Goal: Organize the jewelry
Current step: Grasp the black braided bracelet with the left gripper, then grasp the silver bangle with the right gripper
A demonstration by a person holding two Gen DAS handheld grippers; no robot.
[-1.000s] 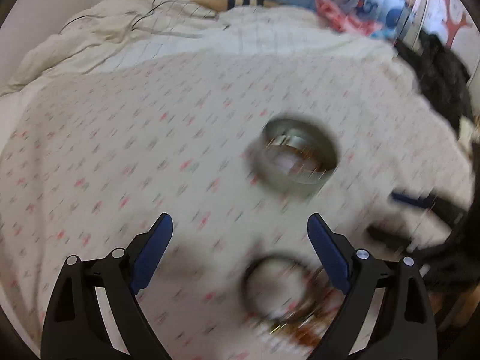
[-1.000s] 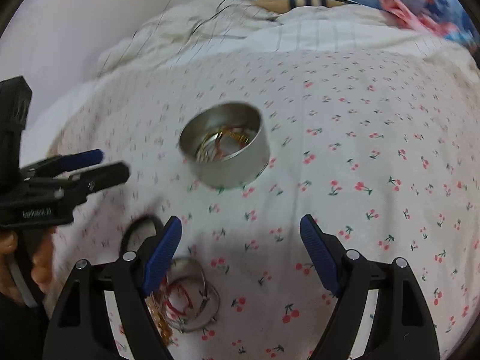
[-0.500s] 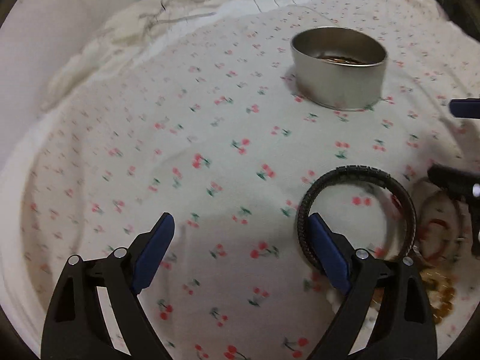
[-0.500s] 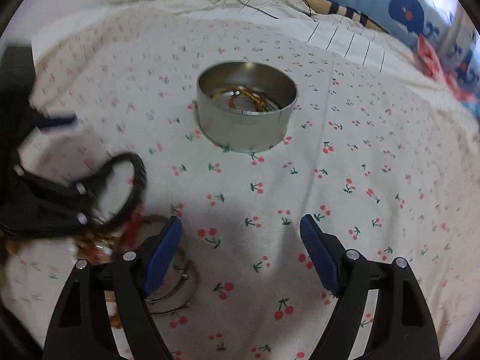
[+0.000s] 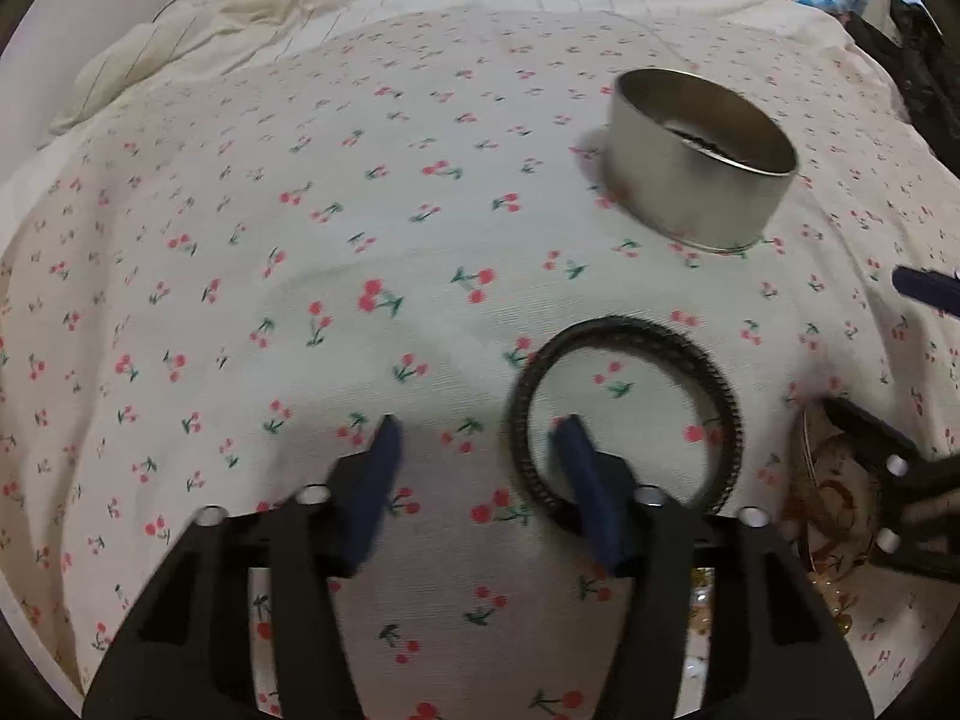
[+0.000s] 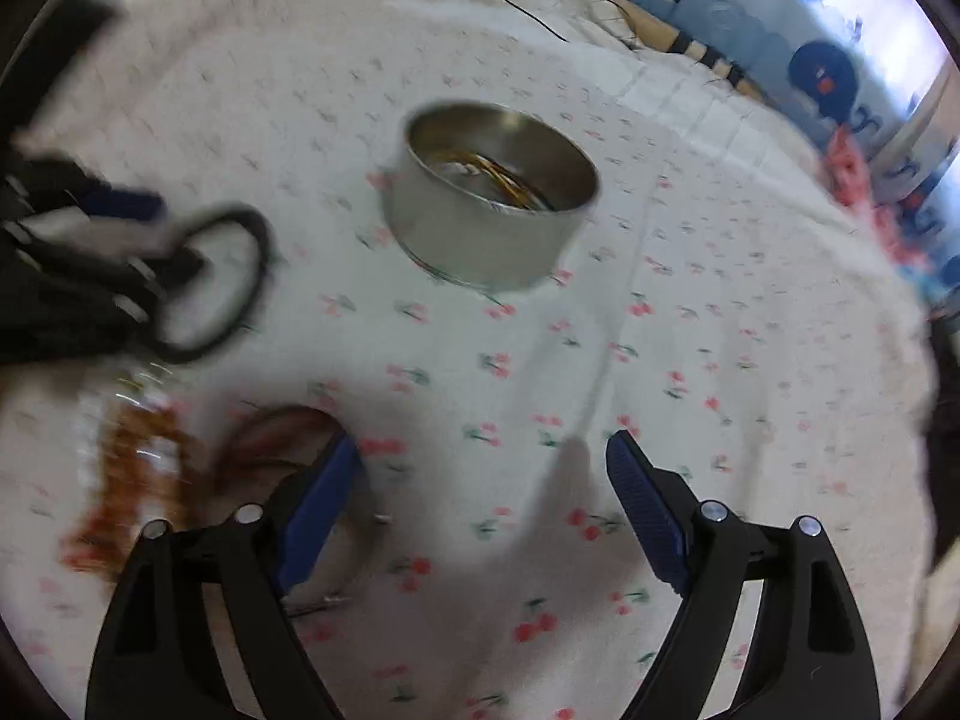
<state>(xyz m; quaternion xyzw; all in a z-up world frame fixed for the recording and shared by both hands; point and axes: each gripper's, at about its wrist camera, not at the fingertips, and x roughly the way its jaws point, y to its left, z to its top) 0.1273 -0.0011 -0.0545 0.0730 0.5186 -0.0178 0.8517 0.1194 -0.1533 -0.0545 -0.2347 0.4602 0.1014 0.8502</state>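
I am working on the black braided round bracelet (image 5: 624,414), which is lying flat on the cherry-print white bed sheet (image 5: 252,252) in the lower middle of the left wrist view. My left tongs (image 5: 477,438) are narrowing: half a second ago they were spread wide with the bracelet's left edge beside the right finger, and now that finger is sitting inside the ring while the other is outside it, so the band's left side is lying between them. They are not yet pinching it; a gap is showing. I judge the grasp is under way.

In the right wrist view the same bracelet is appearing blurred at the left edge, right by the left tool. The round silver metal tin (image 5: 699,165) is standing toward the upper right of the left view, well apart from the bracelet, with gold-coloured pieces already inside (image 6: 498,180).

My right tongs (image 6: 480,480) are spread and holding nothing, hovering beside the loose pile of amber beads and thin bangles (image 6: 144,450) at the lower left, closer to it than a moment ago.
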